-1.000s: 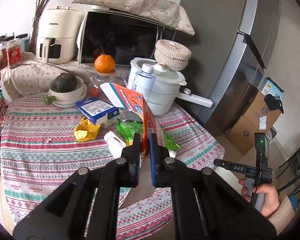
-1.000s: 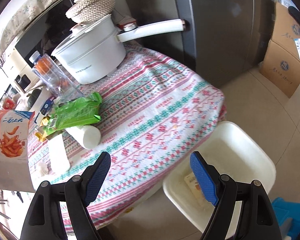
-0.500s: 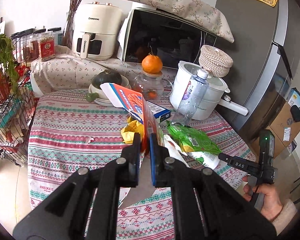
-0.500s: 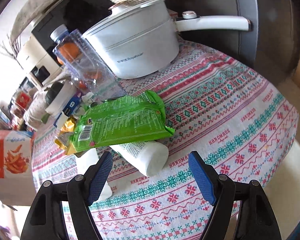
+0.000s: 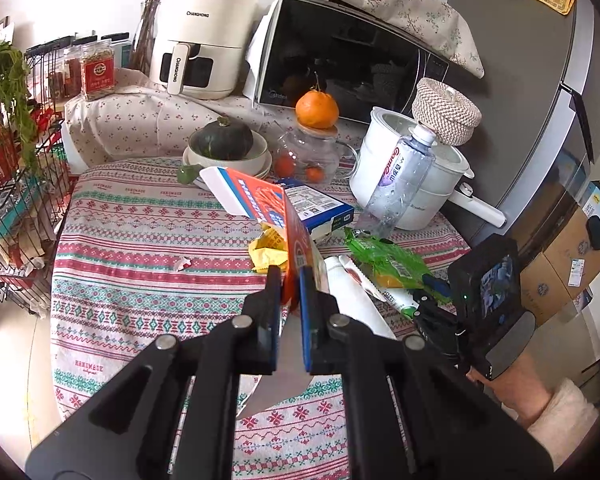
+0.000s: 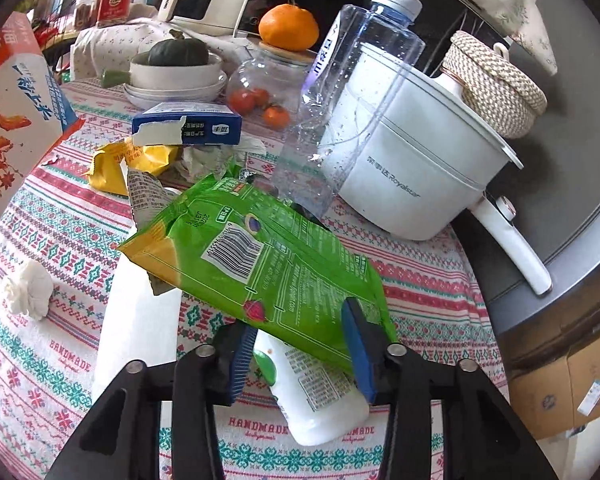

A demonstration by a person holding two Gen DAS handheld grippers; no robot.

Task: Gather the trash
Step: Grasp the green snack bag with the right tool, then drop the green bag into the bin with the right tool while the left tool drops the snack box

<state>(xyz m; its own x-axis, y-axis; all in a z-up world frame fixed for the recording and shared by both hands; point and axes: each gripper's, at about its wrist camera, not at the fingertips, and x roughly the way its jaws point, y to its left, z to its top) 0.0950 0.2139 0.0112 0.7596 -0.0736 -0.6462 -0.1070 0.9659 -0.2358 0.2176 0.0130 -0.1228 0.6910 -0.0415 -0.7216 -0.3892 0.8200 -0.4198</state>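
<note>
My left gripper (image 5: 290,280) is shut on an orange and white snack box (image 5: 256,200), held upright over the patterned tablecloth (image 5: 140,264). That box shows at the left edge of the right wrist view (image 6: 16,120). My right gripper (image 6: 300,356) is closing around the near end of a green snack bag (image 6: 268,248), which lies tilted on a white squeeze bottle (image 6: 320,400). The blue pads stand apart, one at each side of the bag's corner. In the left wrist view the right gripper (image 5: 432,284) meets the green bag (image 5: 384,256) from the right.
A clear water bottle (image 6: 352,92) leans on a white pot (image 6: 412,160). A blue box (image 6: 188,124), a yellow wrapper (image 6: 112,164) and a crumpled tissue (image 6: 28,288) lie on the cloth. Bowls, a glass jar and appliances stand behind. A wire rack (image 5: 16,184) is at the left.
My right gripper moved from over a white bin beside the table in to the green bag, rolled level, and its jaws narrowed. The left gripper shifted a little, still holding the box.
</note>
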